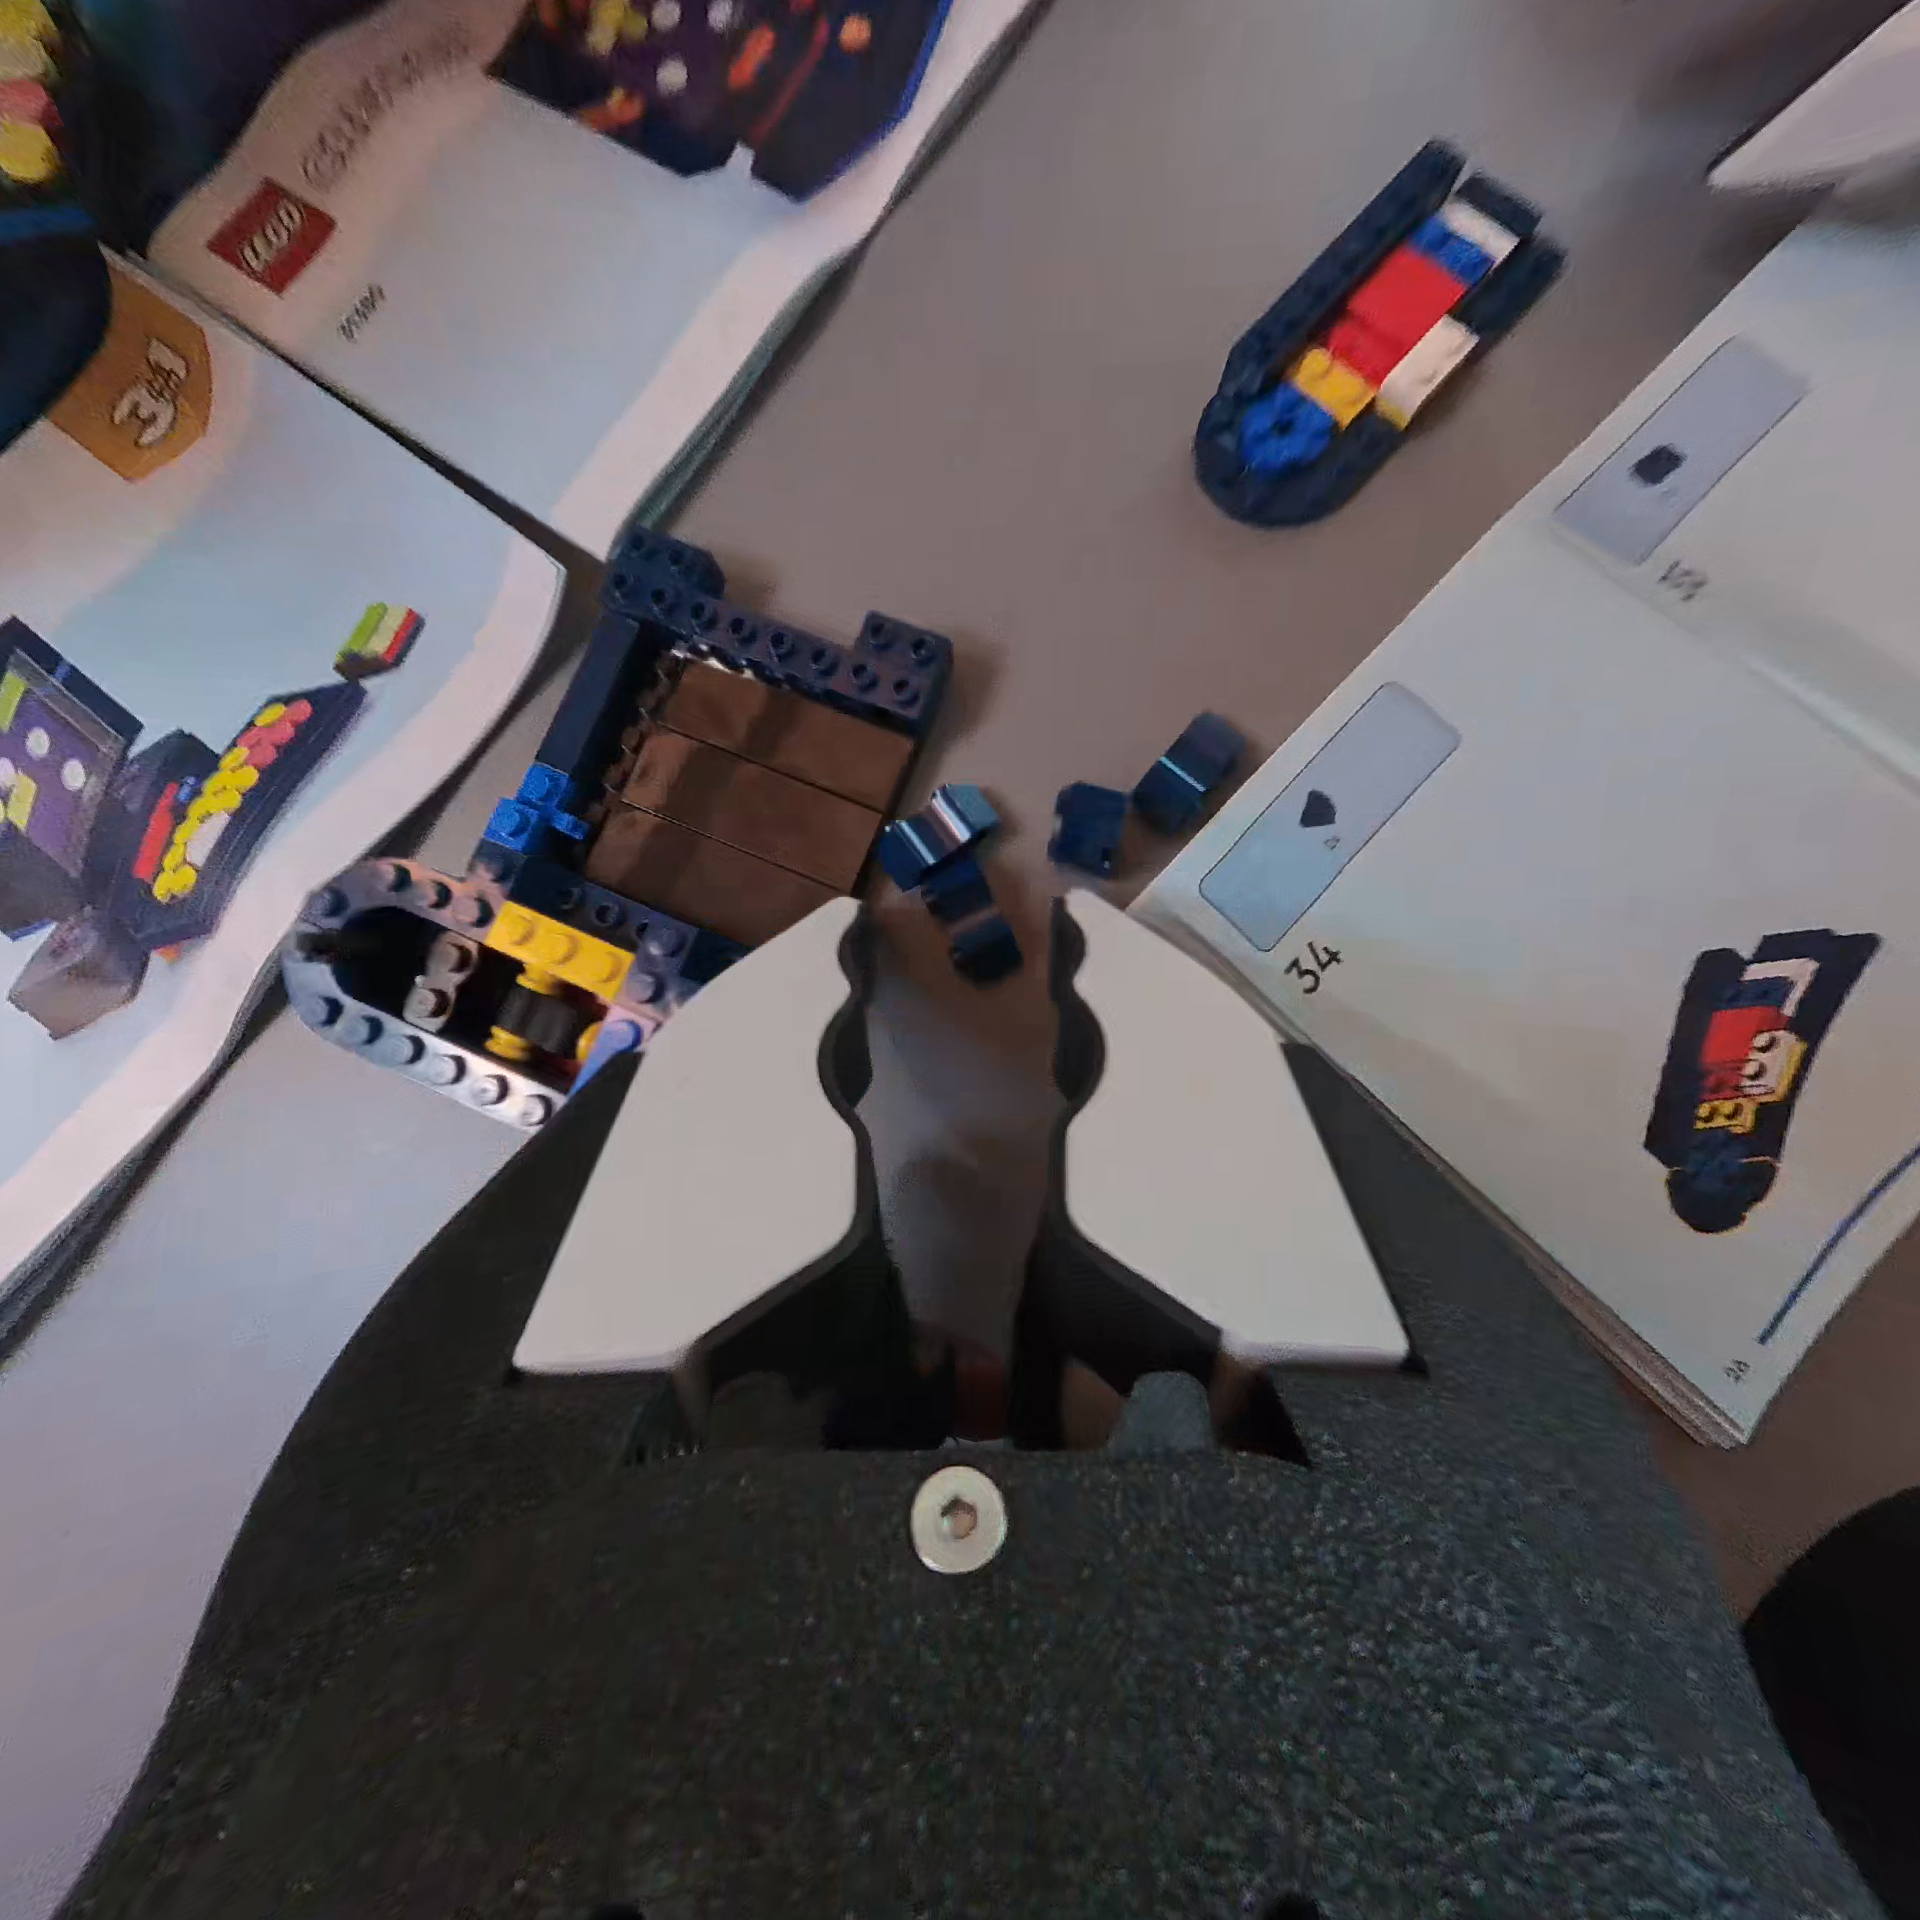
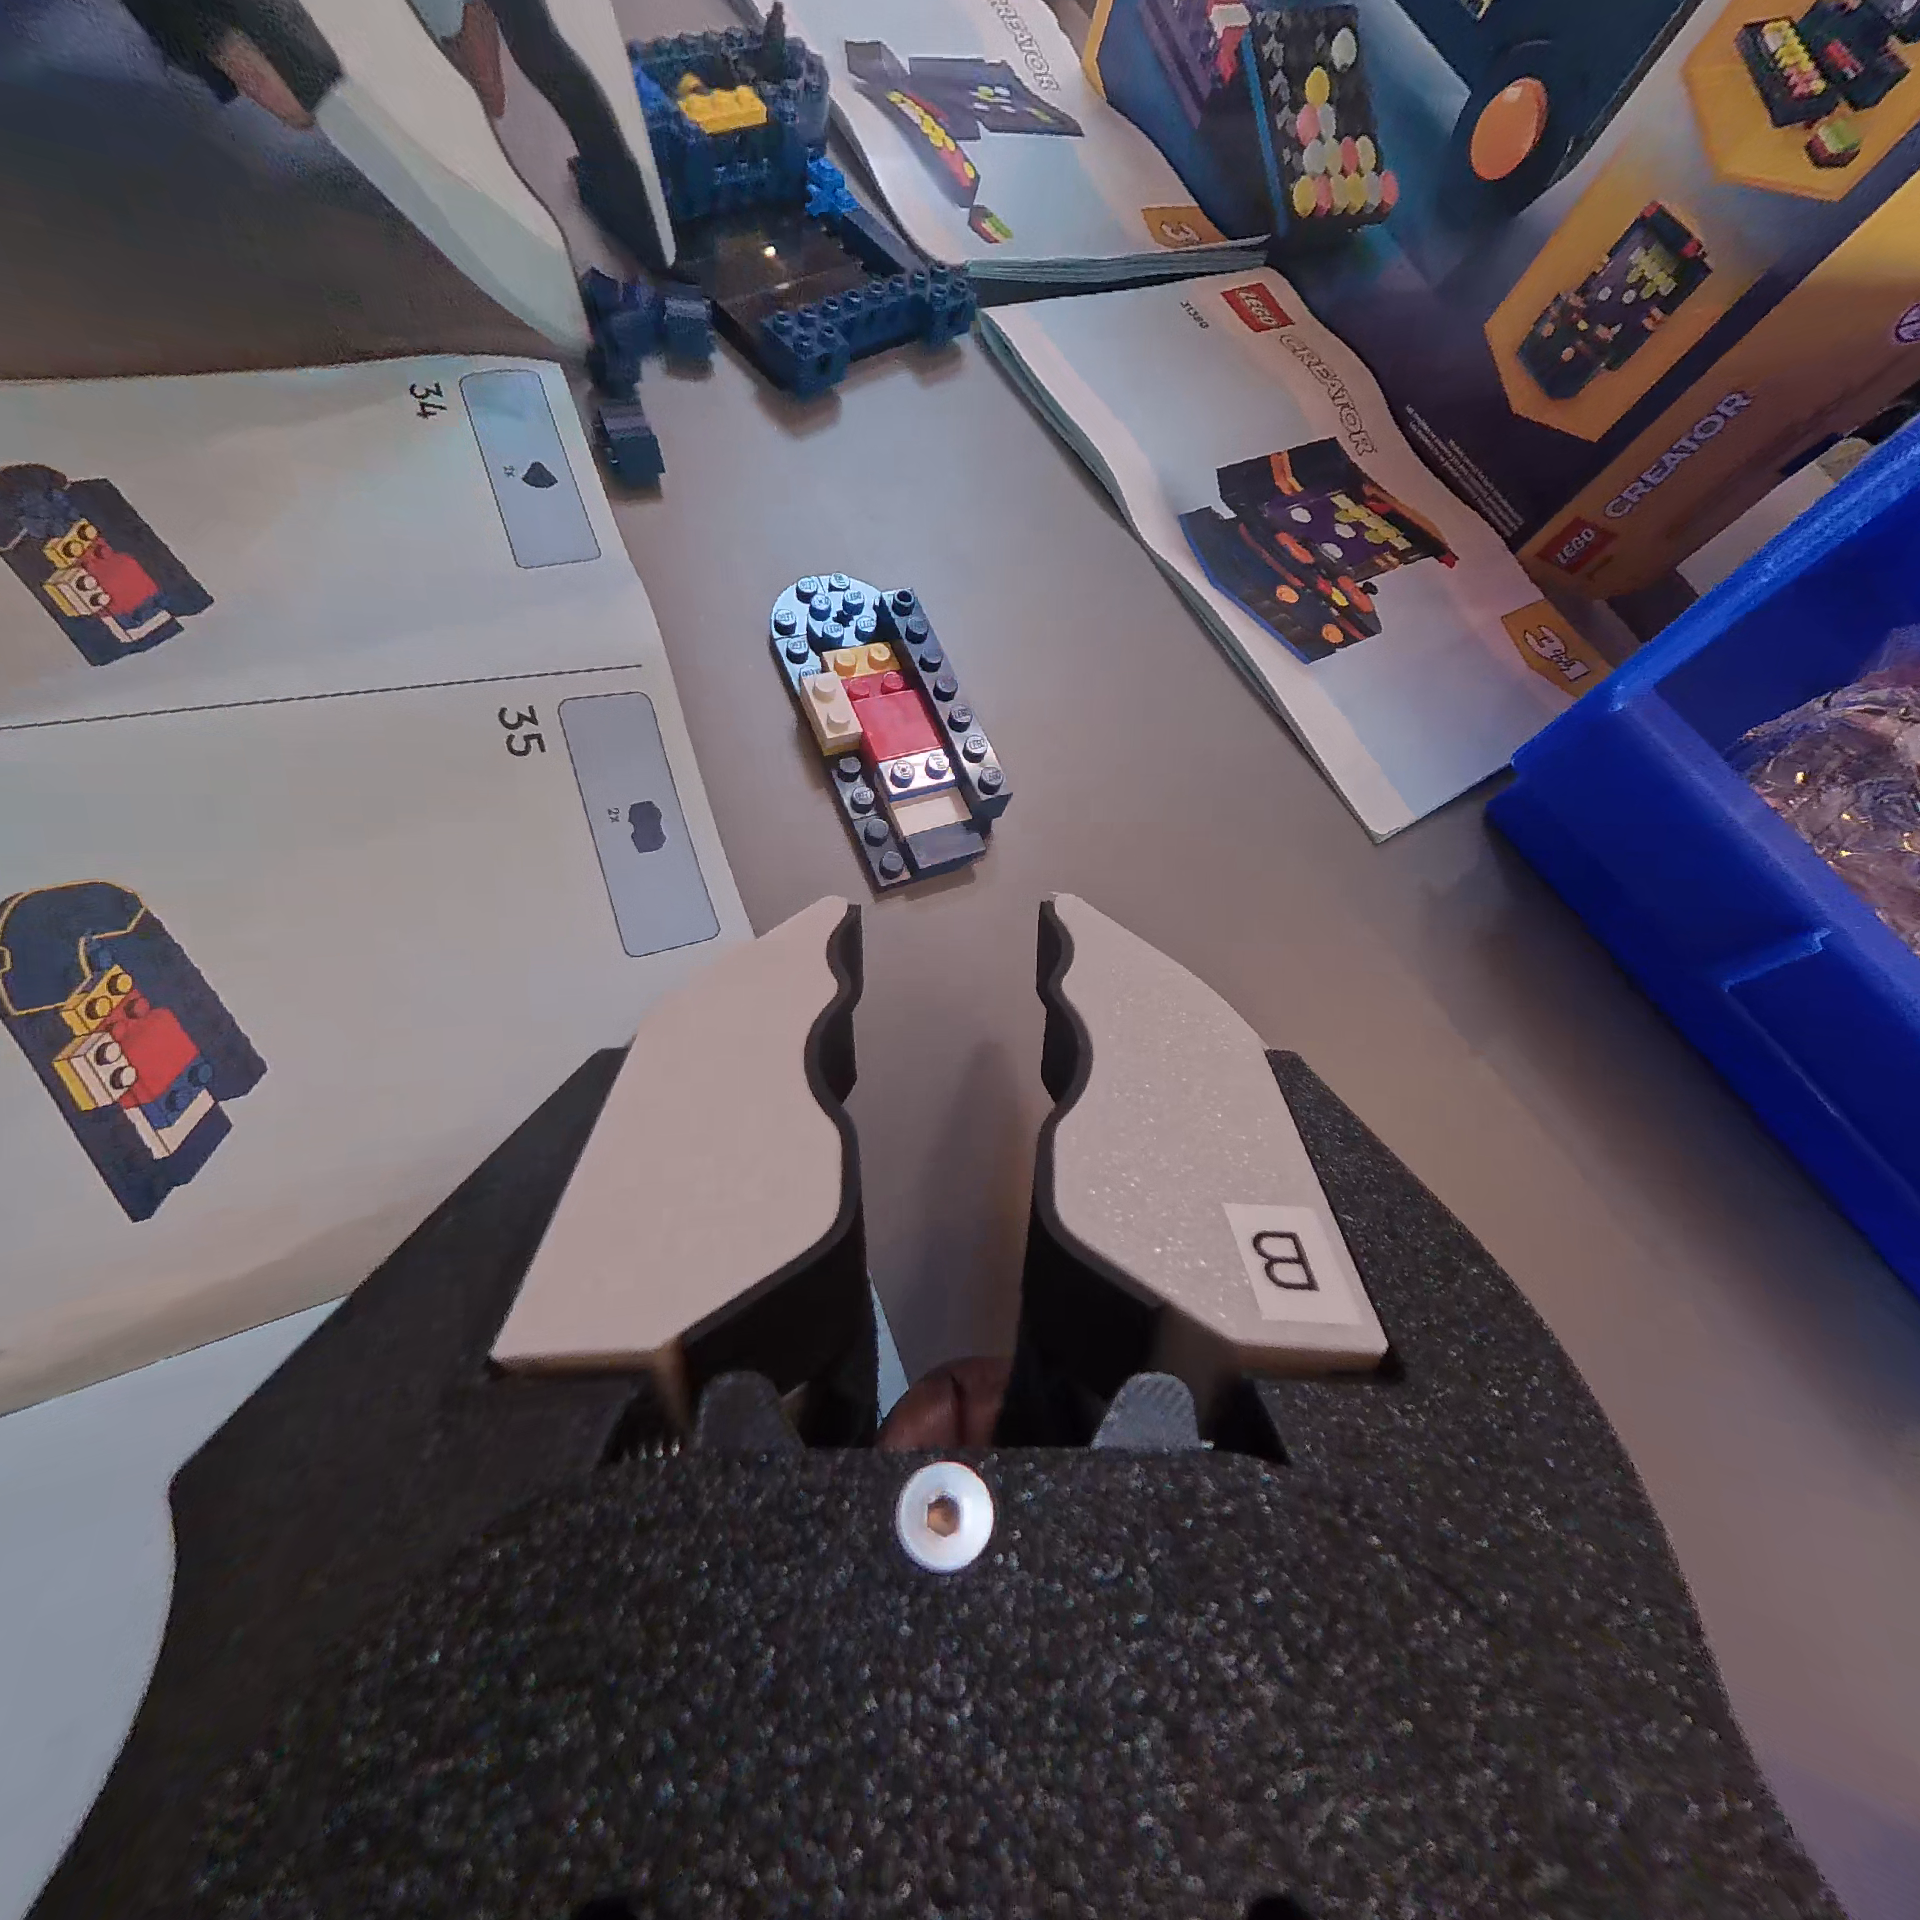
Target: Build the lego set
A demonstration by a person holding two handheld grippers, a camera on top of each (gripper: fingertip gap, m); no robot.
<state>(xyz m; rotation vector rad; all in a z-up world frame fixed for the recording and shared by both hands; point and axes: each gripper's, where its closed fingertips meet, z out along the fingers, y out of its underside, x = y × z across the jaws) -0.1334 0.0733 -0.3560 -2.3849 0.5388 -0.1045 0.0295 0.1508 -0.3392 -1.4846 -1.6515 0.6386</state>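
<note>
The left hand-held gripper (image 1: 956, 914) has its fingers apart with nothing clamped, just above loose dark blue bricks (image 1: 951, 868) lying on the surface (image 1: 1039, 468) beside a brown-tiled brick model (image 1: 748, 790). The right hand-held gripper (image 2: 948, 914) is also apart and bare, near a small oval brick plate (image 2: 894, 727) next to the open instruction booklet (image 2: 312, 623).

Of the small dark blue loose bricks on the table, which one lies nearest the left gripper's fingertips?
The lowest dark blue brick, lying just ahead of the open left gripper; the others sit farther off.

Left gripper (image 1: 956, 909) open over dark-blue loose bricks (image 1: 951, 873), right gripper (image 2: 951, 914) open near boat-shaped build (image 2: 894, 727)
</note>
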